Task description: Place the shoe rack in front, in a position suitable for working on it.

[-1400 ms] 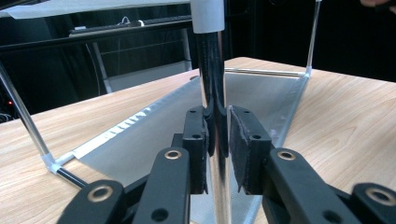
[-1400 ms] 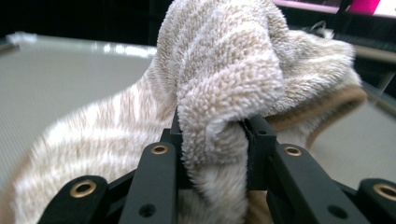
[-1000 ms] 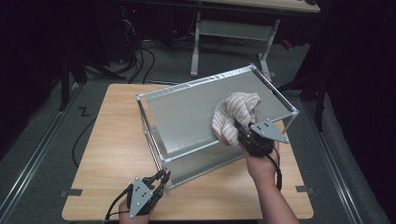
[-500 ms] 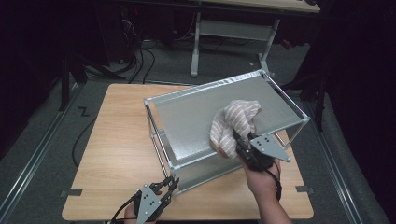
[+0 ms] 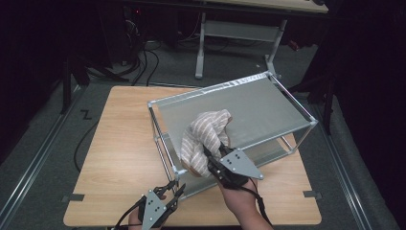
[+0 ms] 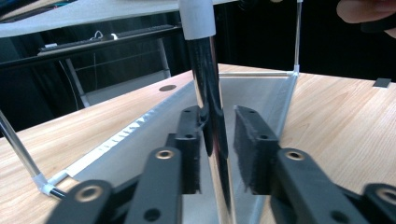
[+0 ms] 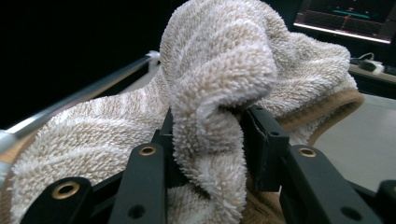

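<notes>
A metal-framed rack [image 5: 268, 103] with a grey top sheet stands on the wooden table [image 5: 119, 143]. A beige striped towel [image 5: 206, 136] lies bunched at the top's front edge. My right gripper [image 5: 209, 152] is shut on a fold of the towel [image 7: 219, 70], pinched between its jaws [image 7: 208, 130]. My left gripper [image 5: 173, 186] sits low at the rack's near front corner. Its jaws [image 6: 217, 135] are open and closely straddle the chrome corner post [image 6: 205, 70], with a thin gap on one side.
The rack's lower shelf [image 6: 154, 135] runs away behind the post. Black tape marks [image 5: 72, 197] sit at the table's front edge. A desk frame [image 5: 234, 28] and floor cables [image 5: 143, 57] lie beyond the table. A lit monitor [image 7: 348, 18] is far off.
My left gripper has moved right to the rack's front corner post. My right gripper has pulled the towel left and toward the front edge; the rack has shifted slightly.
</notes>
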